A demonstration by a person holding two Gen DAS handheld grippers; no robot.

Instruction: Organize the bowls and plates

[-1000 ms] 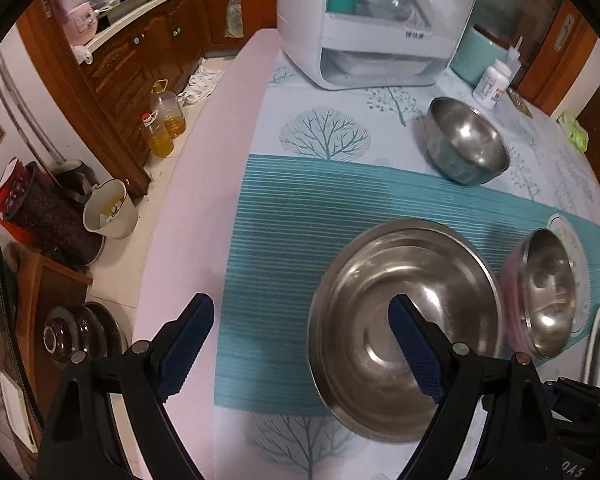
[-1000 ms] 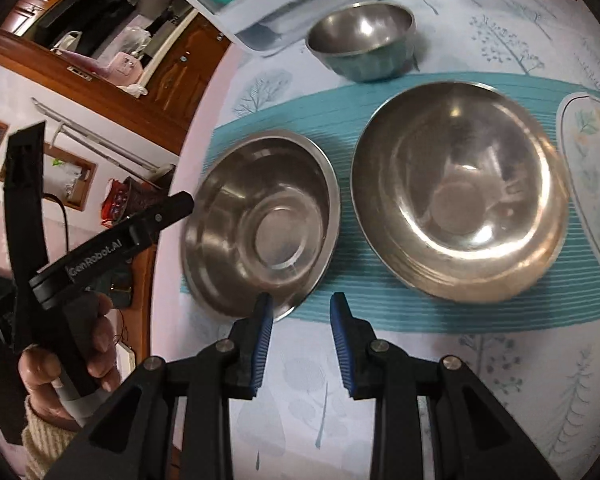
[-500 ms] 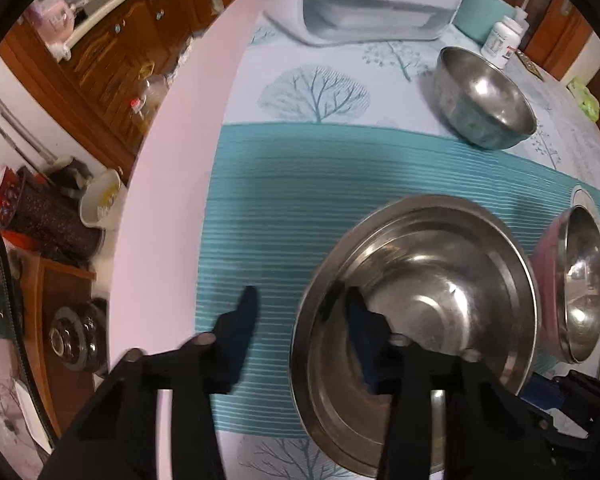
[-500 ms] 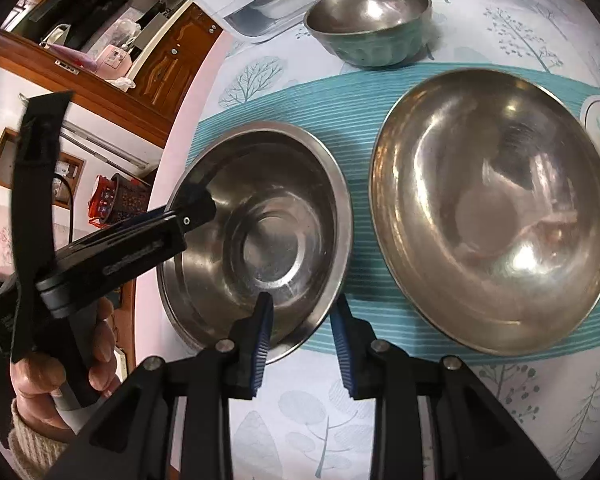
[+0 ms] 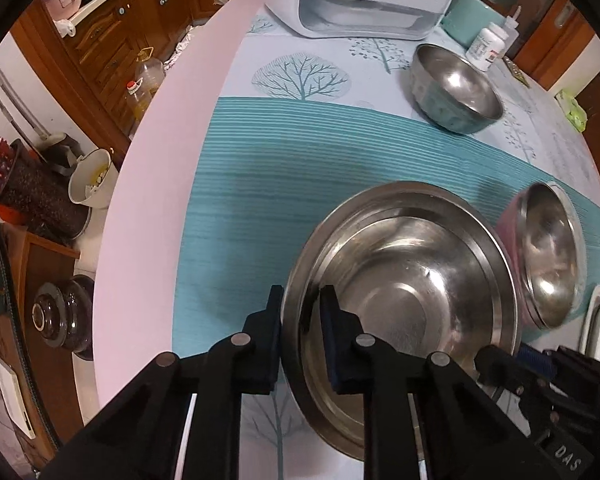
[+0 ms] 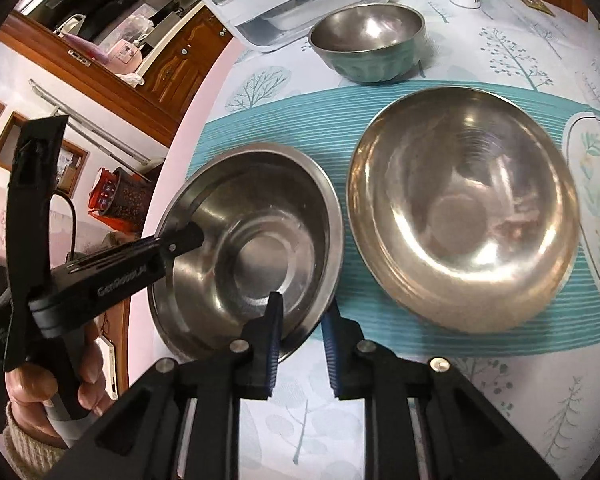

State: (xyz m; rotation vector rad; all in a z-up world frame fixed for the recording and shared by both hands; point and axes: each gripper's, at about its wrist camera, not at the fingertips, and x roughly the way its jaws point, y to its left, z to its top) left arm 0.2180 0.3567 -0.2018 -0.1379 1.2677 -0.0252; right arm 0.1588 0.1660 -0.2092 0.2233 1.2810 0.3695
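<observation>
1. Steel basin (image 5: 400,288) sits on the teal mat (image 5: 268,184); the left gripper (image 5: 300,312) has just been closing and clamps its rim at nine o'clock.
2. Right gripper (image 6: 300,316) has also been closing and straddles the same rim near five o'clock; whether its pads press, I cannot tell.

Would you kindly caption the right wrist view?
Both grippers, left and right, clamp the wide steel bowl's rim.

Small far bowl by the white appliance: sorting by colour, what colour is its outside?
Teal-green outside, steel inside; the small far bowl shows best in the right wrist view.
</observation>
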